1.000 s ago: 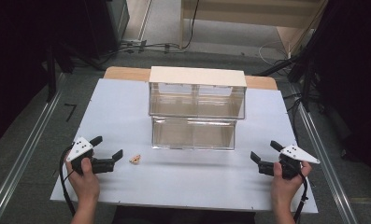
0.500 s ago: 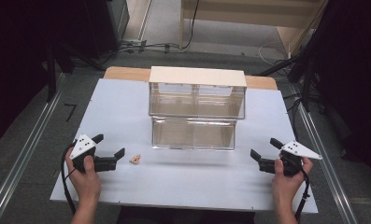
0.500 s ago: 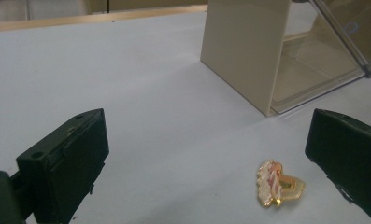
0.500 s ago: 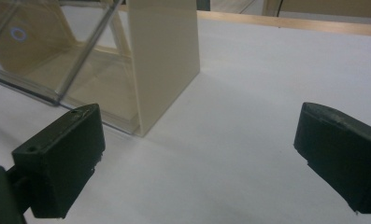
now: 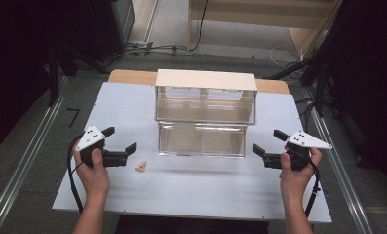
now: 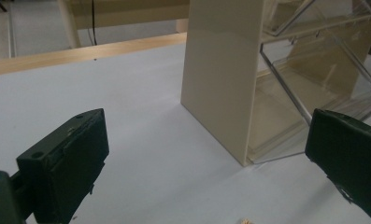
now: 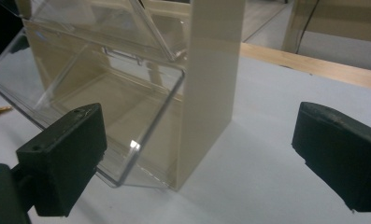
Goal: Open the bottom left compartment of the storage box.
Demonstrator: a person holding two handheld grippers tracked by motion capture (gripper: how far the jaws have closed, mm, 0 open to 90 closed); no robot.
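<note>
While tools [image 5: 120, 140] [image 5: 268, 147] gape, cabinet [image 5: 205, 114] between, peg [image 5: 141, 166] nearby

Spread fingers [image 7: 61, 161] frame the clear drawer cabinet [image 7: 127, 93] (lower drawer out).

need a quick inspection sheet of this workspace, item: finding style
surface: white table top, a wooden strip along its far edge.
job's things: beige cabinet with clear drawers, lower drawer pulled forward, looks empty; small tan piece lying in front of its left corner.
clutter: nothing seen.
grippers: left tool open, pointing at the tan piece, holding nothing; right tool open, holding nothing, pointing at the cabinet.
cables: black cable trailing from the left tool, black lead from the right; more on the floor behind.
surroundings: metal rails either side, dark curtains, wooden furniture behind.
</note>
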